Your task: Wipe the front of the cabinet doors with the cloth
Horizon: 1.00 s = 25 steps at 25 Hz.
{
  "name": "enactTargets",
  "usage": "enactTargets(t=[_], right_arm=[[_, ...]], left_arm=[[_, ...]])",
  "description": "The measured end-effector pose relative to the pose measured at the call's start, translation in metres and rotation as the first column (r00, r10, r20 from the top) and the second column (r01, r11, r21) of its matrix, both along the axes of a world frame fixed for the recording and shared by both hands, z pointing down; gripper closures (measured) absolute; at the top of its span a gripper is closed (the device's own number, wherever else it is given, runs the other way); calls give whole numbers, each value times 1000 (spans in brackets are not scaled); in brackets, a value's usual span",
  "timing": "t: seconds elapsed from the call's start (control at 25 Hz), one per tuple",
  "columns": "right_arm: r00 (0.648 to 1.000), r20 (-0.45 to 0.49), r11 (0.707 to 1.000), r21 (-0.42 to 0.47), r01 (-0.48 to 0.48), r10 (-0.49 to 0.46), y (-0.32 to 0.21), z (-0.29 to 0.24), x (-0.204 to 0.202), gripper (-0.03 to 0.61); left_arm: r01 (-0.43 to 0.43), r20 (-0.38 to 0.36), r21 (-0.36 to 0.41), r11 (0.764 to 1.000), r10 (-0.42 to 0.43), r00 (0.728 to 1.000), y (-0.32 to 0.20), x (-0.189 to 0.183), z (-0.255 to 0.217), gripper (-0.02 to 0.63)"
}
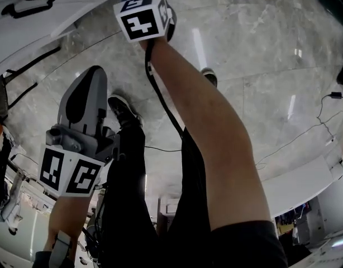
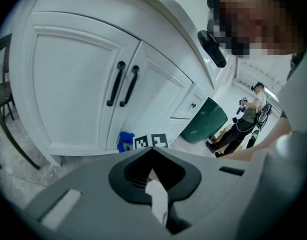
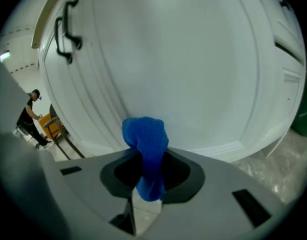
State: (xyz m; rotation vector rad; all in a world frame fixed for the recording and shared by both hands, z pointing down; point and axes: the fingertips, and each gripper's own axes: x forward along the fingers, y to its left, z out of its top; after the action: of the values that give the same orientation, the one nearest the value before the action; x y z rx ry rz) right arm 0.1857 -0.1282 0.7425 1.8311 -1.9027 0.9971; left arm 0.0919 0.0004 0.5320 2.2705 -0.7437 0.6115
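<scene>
Cloth: blue, bunched into a small wad. It stands out past the jaw tips, very near the white cabinet door. Whether it touches the panel, you cannot tell from here.
Place of cloth: low on the door front, close to the bottom rail. The left gripper view shows it as a blue spot under the two doors.
Handling: it looks soft, light and limp, so it should fold and give under pressure and not scratch. It is not fragile. A thin pinch could let it slide out when it drags on the paint.
Where to hold: probably in the middle of the bunch, with enough fabric free in front that cloth meets the door, not plastic.
Right gripper: closed on the lower part of the wad, and a short tail hangs below the jaws.
Left gripper: jaws brought together with nothing between them. It is on the near side, back from the doors.
Door handles: two black bars on the centre edges of the doors. You will likely have to wipe around them.
Floor: grey marble, shiny.
Writing: no brand, label or readable word shows. There are only black-and-white square markers on the right gripper's cube.
</scene>
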Motion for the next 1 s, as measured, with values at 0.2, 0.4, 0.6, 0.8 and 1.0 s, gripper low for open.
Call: enactTargets(t=[0.2, 0.4, 0.6, 0.8, 1.0], right_arm=[[991, 7, 989, -62, 134, -134, -14, 26, -62, 492], [988, -21, 985, -92, 148, -150, -12, 35, -42, 492], [983, -103, 983, -117, 142, -154, 0, 32, 25, 492], [978, -188, 989, -132, 68, -93, 14, 31, 109, 492], [988, -154, 985, -166, -39, 13, 33, 32, 162, 492]], left_arm=[[10, 16, -7, 1000, -10, 1000, -13, -31, 6, 614], [40, 39, -17, 999, -39, 998, -17, -49, 17, 612], [9, 17, -12, 1000, -9, 1000, -4, -19, 16, 614], [-13, 0, -11, 1000, 13, 1000, 5, 20, 16, 614], [-28, -14, -3, 1000, 28, 1000, 13, 46, 9, 614]])
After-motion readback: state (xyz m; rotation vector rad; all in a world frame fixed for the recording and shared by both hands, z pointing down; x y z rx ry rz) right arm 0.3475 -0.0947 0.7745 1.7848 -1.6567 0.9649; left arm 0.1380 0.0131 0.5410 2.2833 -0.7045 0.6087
